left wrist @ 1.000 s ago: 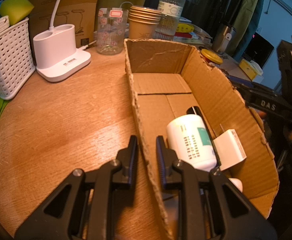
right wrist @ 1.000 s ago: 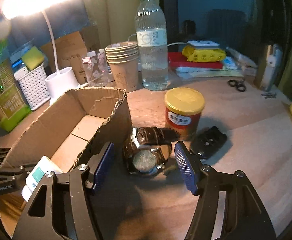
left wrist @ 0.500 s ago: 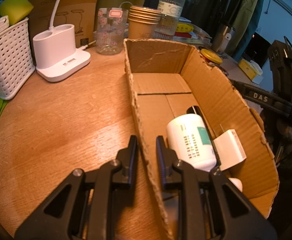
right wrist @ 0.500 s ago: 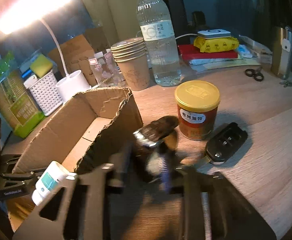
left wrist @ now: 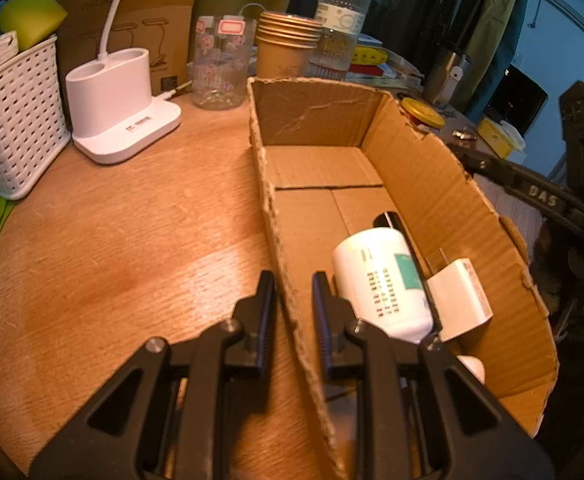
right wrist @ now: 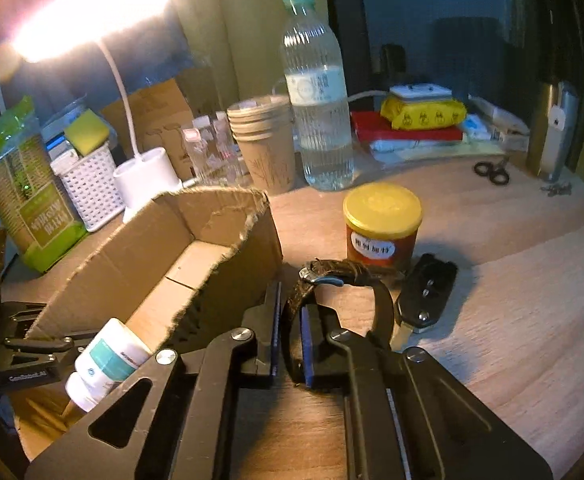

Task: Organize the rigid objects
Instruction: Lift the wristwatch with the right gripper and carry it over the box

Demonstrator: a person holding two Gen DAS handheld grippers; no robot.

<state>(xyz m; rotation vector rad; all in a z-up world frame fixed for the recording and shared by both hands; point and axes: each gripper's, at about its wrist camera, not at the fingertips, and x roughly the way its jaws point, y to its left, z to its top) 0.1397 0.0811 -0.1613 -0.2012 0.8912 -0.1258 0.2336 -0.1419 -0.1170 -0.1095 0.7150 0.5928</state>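
At lower centre, the right gripper (right wrist: 290,334) was clamped on the dark leather-strapped wristwatch (right wrist: 334,276), held beside the open brown cardboard box (right wrist: 196,256). The left gripper (left wrist: 292,308) pinched the box's near wall. Lifting the watch well clear of the ragged rim before releasing seemed wise.

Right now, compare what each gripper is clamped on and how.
The left gripper straddles the cardboard box side wall, steadying it on the table; the right gripper pinches the wristwatch strap, watch held beside the box. The box holds items; the watch is outside it. Both grippers are shut.
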